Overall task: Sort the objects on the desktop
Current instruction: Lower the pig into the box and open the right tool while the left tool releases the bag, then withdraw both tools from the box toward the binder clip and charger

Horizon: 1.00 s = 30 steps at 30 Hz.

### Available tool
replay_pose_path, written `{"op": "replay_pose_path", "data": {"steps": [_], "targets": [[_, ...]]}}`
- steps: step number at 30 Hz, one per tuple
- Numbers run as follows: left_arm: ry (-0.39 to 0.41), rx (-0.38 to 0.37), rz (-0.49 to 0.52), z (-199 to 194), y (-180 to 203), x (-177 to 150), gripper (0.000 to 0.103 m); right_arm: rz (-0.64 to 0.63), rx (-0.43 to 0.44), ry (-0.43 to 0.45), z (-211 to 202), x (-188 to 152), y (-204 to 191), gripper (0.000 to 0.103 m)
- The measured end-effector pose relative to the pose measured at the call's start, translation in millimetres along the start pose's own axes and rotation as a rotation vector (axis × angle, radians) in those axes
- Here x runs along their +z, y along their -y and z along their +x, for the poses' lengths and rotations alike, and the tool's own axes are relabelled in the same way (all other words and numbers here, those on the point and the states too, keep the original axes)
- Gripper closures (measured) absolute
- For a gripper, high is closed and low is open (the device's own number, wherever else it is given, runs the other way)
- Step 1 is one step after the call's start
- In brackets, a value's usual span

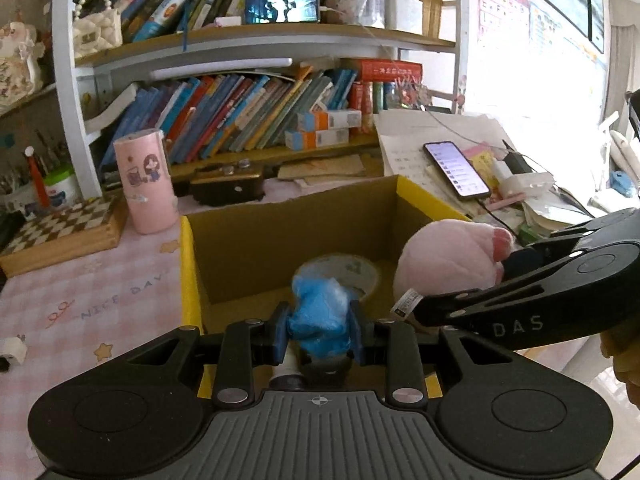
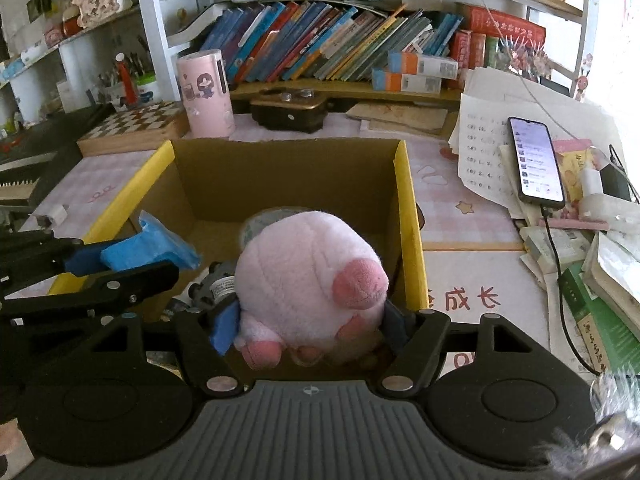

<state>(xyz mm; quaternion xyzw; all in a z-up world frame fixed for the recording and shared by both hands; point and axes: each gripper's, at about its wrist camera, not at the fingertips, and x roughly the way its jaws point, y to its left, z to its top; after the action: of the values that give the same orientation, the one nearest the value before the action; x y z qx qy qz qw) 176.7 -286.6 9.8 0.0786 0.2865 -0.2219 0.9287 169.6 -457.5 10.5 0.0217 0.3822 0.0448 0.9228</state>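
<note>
Sitting at the lower centre of the right wrist view, a pink plush toy is clamped in the right hand-held gripper above a yellow-rimmed cardboard box. At lower centre of the left view, the left hand-held gripper pinches a blue wad over that box on the counter.
</note>
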Motion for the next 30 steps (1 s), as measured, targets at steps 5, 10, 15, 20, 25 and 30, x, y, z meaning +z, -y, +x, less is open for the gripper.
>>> {"op": "replay_pose_path", "data": {"steps": [5,10,15,20,25,30], "targets": [[0.060,0.033,-0.046,-14,-11,1,0.032,0.050,0.025,0.019,-10,-2,3,0.029],[0.118,0.004,-0.083,-35,-14,9,0.029,0.069,0.024,0.089,-32,-1,4,0.023],[0.179,-0.020,-0.053,-59,-5,14,0.022,0.093,-0.005,0.155,-57,0,6,0.023],[0.204,-0.035,-0.024,-80,-1,13,0.020,0.148,-0.035,0.229,-87,-11,7,0.022],[0.212,-0.039,-0.027,-98,-3,2,0.017,0.196,-0.061,0.268,-108,-33,1,0.022],[0.194,-0.030,-0.030,-109,-7,-16,0.015,0.240,-0.110,0.286,-121,-60,-8,0.022]]}}
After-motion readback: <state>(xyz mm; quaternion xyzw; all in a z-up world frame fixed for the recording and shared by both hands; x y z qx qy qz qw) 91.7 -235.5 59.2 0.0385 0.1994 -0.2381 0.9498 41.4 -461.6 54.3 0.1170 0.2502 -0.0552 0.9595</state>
